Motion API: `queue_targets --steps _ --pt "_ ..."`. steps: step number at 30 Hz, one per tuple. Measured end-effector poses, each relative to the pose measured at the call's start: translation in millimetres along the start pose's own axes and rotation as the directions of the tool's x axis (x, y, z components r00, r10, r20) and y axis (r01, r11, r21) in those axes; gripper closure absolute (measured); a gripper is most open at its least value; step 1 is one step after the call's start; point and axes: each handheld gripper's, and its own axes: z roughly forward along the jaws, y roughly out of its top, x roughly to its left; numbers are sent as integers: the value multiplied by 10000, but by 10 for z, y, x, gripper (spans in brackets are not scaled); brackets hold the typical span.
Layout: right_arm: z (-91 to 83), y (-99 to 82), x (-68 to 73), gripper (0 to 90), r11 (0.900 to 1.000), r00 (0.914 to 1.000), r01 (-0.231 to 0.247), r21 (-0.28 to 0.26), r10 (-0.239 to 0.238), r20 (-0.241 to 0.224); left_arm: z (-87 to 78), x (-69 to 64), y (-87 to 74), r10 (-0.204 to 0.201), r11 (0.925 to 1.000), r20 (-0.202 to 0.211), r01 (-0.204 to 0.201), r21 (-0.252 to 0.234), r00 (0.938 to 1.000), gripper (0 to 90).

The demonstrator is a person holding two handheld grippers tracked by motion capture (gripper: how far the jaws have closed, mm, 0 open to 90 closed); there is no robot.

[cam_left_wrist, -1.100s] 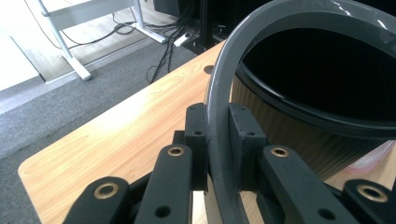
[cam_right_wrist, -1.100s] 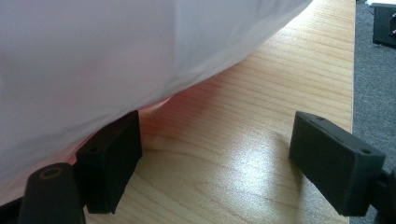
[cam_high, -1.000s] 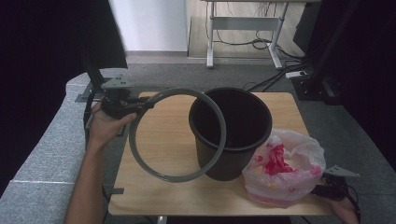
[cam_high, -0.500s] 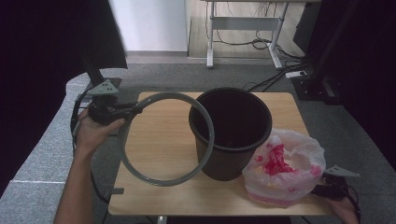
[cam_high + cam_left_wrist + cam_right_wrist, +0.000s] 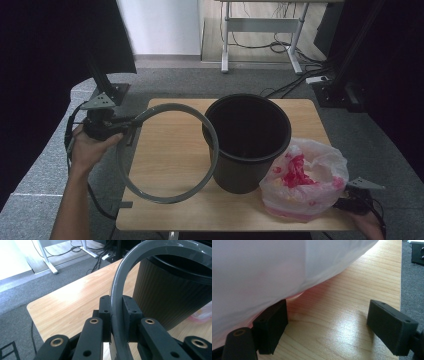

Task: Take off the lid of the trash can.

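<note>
A large grey ring (image 5: 165, 200) hangs tilted over the left half of the wooden table (image 5: 170, 150). My left gripper (image 5: 125, 124) is shut on its upper left arc. In the left gripper view the ring (image 5: 120, 290) runs up between both pads. The ring's right arc crosses in front of the black bin (image 5: 247, 140), which stands upright at mid table; the ribbed bin wall (image 5: 170, 295) is close on the right. A white plastic bag (image 5: 305, 180) with red contents lies at the front right. My right gripper (image 5: 350, 202) sits open beside it, its left jaw under the bag (image 5: 274, 265).
A black stand base (image 5: 107, 92) sits on the grey carpet off the table's left corner. A metal-legged desk (image 5: 260, 30) and floor cables (image 5: 300, 75) lie beyond the far edge. Dark curtains close both sides.
My left hand has carried the ring leftward and slightly down, so it overlaps the bin less. The right gripper and the bag have stayed put.
</note>
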Motion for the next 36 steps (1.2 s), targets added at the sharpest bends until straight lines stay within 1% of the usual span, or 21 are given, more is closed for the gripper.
queue_targets --steps 3,7,12,17,22,30,36 --pt "0 0 0 170 10000 10000 2 -1 -2 0 -33 19 -56 -53 10000 -57 53 -13 10000 790" --pt "0 0 0 169 10000 10000 3 1 -3 1 -75 44 -92 -115 9999 -105 115 -76 9999 791" --pt "0 0 1 169 10000 10000 -4 1 4 7 -115 66 -129 -153 9999 -135 152 -42 9998 791" --pt "0 0 0 169 10000 10000 -5 0 5 5 -119 85 -184 -193 9998 -137 193 21 9997 791" --pt "0 0 1 169 10000 10000 -3 -1 3 7 -76 105 -266 -278 9996 -105 279 43 9996 790" --pt "-1 -1 2 170 10000 10000 -19 0 19 22 9 147 -411 -381 9989 -114 384 265 9992 790" --pt "-2 -2 3 170 10000 10000 -24 2 24 31 95 138 -515 -464 9982 41 462 384 9989 790"
